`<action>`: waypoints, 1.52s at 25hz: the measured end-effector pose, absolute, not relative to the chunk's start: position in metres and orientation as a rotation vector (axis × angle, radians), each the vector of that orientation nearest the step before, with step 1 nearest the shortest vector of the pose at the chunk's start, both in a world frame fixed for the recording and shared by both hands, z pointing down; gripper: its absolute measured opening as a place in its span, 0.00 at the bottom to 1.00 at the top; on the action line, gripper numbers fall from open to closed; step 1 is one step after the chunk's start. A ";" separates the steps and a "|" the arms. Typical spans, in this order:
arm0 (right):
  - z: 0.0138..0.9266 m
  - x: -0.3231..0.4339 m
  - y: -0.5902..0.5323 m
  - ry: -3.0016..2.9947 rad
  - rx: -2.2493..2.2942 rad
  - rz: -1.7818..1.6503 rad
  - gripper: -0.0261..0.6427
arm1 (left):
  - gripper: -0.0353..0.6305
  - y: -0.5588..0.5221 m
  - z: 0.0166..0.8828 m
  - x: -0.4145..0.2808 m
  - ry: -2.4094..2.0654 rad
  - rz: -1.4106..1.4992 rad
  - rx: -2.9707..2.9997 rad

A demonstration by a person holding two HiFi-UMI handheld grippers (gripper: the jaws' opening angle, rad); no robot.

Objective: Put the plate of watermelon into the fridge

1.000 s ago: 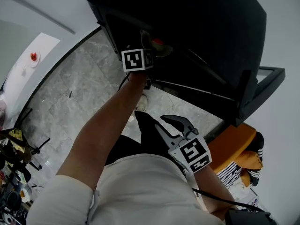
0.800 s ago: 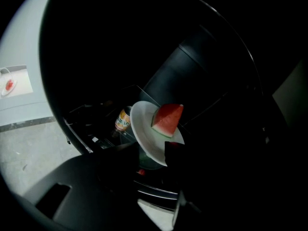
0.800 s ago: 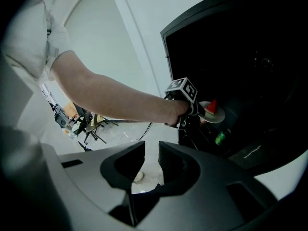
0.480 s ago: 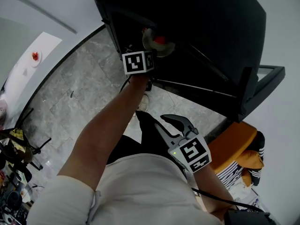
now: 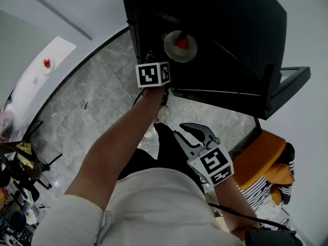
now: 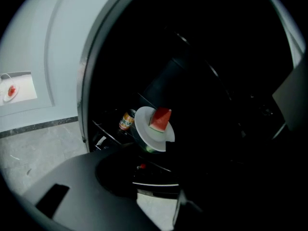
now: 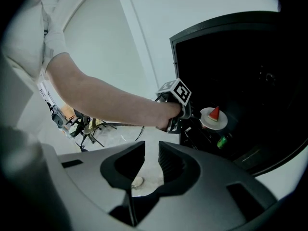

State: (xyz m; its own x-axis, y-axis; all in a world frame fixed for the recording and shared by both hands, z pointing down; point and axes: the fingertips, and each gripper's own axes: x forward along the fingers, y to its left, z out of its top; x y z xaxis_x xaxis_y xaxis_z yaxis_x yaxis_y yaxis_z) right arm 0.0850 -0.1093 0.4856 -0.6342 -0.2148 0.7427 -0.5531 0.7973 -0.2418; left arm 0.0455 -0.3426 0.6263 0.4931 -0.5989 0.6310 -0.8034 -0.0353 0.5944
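Our left gripper (image 7: 192, 113) has just been opening its jaws; they stand wide with nothing between them. The plate (image 5: 171, 50) with watermelon (image 5: 181, 42) sits in the fridge (image 5: 241, 29), just ahead. Our right gripper (image 7: 148, 150) is slightly apart and empty.

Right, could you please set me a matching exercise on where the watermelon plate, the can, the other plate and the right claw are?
Things:
1. plate of watermelon
2. can
3. second plate
4. right claw

Places:
A. low by the person's body, nothing between its jaws
B. on the white counter across the room
C. inside the fridge, bearing a red wedge
D. inside the fridge, just beside the plate of watermelon

Pairs: 1-C, 2-D, 3-B, 4-A.
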 end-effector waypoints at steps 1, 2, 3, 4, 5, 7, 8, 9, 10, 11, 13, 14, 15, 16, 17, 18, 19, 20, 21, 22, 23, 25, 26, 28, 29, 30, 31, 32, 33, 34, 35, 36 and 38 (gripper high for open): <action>0.484 0.083 -0.108 -2.247 0.576 0.588 0.18 | 0.31 -0.336 0.620 0.042 -1.189 0.252 1.738; 0.482 0.082 -0.106 -2.248 0.588 0.586 0.18 | 0.31 -0.330 0.614 0.039 -1.183 0.249 1.747; 0.480 0.081 -0.103 -2.250 0.601 0.584 0.18 | 0.31 -0.323 0.608 0.035 -1.178 0.247 1.756; 0.478 0.079 -0.101 -2.253 0.614 0.581 0.18 | 0.31 -0.316 0.602 0.032 -1.172 0.245 1.764; 0.476 0.078 -0.100 -2.256 0.628 0.578 0.18 | 0.31 -0.310 0.596 0.029 -1.165 0.242 1.774; 0.472 0.074 -0.095 -2.260 0.655 0.571 0.18 | 0.31 -0.297 0.583 0.022 -1.147 0.228 1.793; 0.470 0.071 -0.091 -2.261 0.666 0.569 0.18 | 0.31 -0.290 0.577 0.018 -1.137 0.222 1.801; 0.468 0.068 -0.087 -2.263 0.675 0.567 0.18 | 0.31 -0.281 0.572 0.013 -1.128 0.219 1.810; 0.466 0.064 -0.082 -2.264 0.683 0.564 0.18 | 0.31 -0.272 0.566 0.009 -1.119 0.220 1.820; 0.463 0.060 -0.077 -2.267 0.689 0.559 0.18 | 0.31 -0.263 0.561 0.005 -1.110 0.223 1.832; 0.459 0.053 -0.069 -2.273 0.705 0.548 0.18 | 0.31 -0.245 0.550 -0.004 -1.092 0.232 1.854; 0.456 0.050 -0.065 -2.276 0.714 0.543 0.18 | 0.31 -0.235 0.544 -0.008 -1.083 0.238 1.866; 0.454 0.047 -0.061 -2.278 0.724 0.538 0.18 | 0.31 -0.225 0.539 -0.012 -1.075 0.246 1.878; 0.451 0.044 -0.057 -2.281 0.734 0.533 0.18 | 0.31 -0.216 0.533 -0.016 -1.068 0.253 1.892; 0.449 0.042 -0.053 -2.285 0.744 0.528 0.18 | 0.31 -0.208 0.526 -0.021 -1.060 0.258 1.906; 0.446 0.039 -0.050 -2.287 0.753 0.522 0.18 | 0.31 -0.200 0.519 -0.025 -1.051 0.260 1.921; 0.444 0.037 -0.046 -2.290 0.762 0.516 0.18 | 0.31 -0.193 0.512 -0.029 -1.040 0.258 1.936; 0.441 0.034 -0.042 -2.292 0.772 0.509 0.18 | 0.31 -0.185 0.505 -0.034 -1.029 0.254 1.954; 0.439 0.032 -0.038 -2.294 0.782 0.502 0.18 | 0.31 -0.177 0.497 -0.038 -1.017 0.252 1.975; 0.436 0.029 -0.035 -2.297 0.792 0.497 0.18 | 0.31 -0.170 0.490 -0.043 -1.009 0.252 1.998; 0.434 0.027 -0.031 -2.299 0.803 0.492 0.18 | 0.31 -0.162 0.483 -0.049 -1.001 0.255 2.021; 0.430 0.024 -0.025 -2.303 0.826 0.484 0.18 | 0.31 -0.148 0.471 -0.061 -0.984 0.262 2.058; 0.428 0.023 -0.022 -2.304 0.838 0.481 0.18 | 0.31 -0.140 0.466 -0.067 -0.973 0.265 2.071; 0.425 0.021 -0.014 -2.306 0.861 0.478 0.18 | 0.31 -0.122 0.456 -0.078 -0.951 0.272 2.092; 0.424 0.019 -0.010 -2.306 0.872 0.477 0.18 | 0.31 -0.113 0.453 -0.084 -0.939 0.278 2.102; 0.423 0.018 -0.006 -2.307 0.881 0.476 0.18 | 0.31 -0.104 0.450 -0.090 -0.927 0.284 2.110; 0.423 0.017 -0.002 -2.307 0.889 0.478 0.18 | 0.31 -0.094 0.447 -0.095 -0.915 0.289 2.116; 0.423 0.016 0.003 -2.304 0.895 0.479 0.18 | 0.31 -0.085 0.444 -0.099 -0.903 0.292 2.121; 0.424 0.016 0.007 -2.299 0.898 0.478 0.18 | 0.31 -0.076 0.441 -0.103 -0.892 0.294 2.127; 0.424 0.015 0.012 -2.291 0.900 0.474 0.18 | 0.30 -0.066 0.439 -0.106 -0.880 0.298 2.134; 0.425 0.014 0.017 -2.283 0.900 0.469 0.18 | 0.30 -0.056 0.437 -0.110 -0.868 0.303 2.141; 0.424 0.012 0.022 -2.278 0.901 0.465 0.18 | 0.30 -0.046 0.435 -0.114 -0.856 0.309 2.148; 0.421 0.009 0.031 -2.276 0.907 0.460 0.17 | 0.30 -0.027 0.431 -0.122 -0.838 0.321 2.161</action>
State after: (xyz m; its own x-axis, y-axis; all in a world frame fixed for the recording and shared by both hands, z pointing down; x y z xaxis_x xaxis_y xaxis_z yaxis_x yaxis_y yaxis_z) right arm 0.0085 0.0311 0.4212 -0.5593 -0.4853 0.6720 -0.7082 0.7011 -0.0830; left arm -0.1222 -0.0272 0.4311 0.7504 -0.4623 0.4724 -0.6596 -0.4779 0.5801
